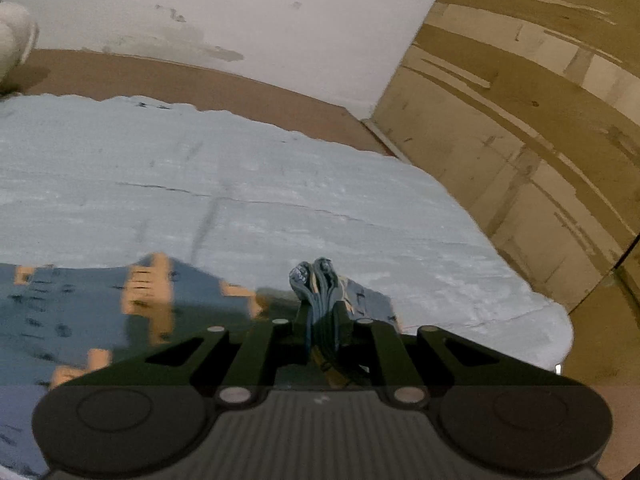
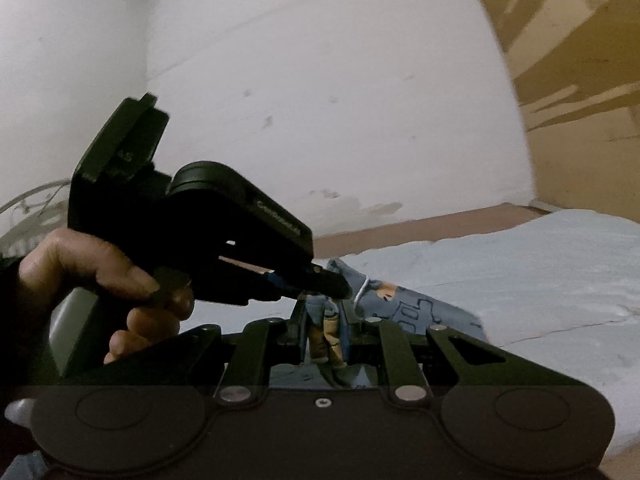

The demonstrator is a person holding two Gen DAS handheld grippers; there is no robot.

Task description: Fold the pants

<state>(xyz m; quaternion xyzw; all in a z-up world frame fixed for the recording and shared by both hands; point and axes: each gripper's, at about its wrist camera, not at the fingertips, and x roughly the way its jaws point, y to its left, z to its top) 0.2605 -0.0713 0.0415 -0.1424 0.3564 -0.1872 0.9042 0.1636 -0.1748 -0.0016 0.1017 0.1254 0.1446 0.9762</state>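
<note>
The pants [image 1: 80,320] are blue with orange-tan patches and dark print. They lie on a pale blue bed sheet [image 1: 240,184]. My left gripper [image 1: 320,300] is shut on a bunched edge of the pants, which sticks up between its fingers. In the right wrist view my right gripper [image 2: 326,328] is shut on another bunch of the pants [image 2: 416,308]. The left gripper [image 2: 328,282], held by a hand, sits just above and in front of the right one. Both hold the fabric slightly above the bed.
A white wall [image 1: 240,8] stands behind the bed, with a brown strip [image 1: 200,80] at its base. A plywood panel [image 1: 520,140] borders the bed on the right. A white fan [image 2: 28,208] shows at far left.
</note>
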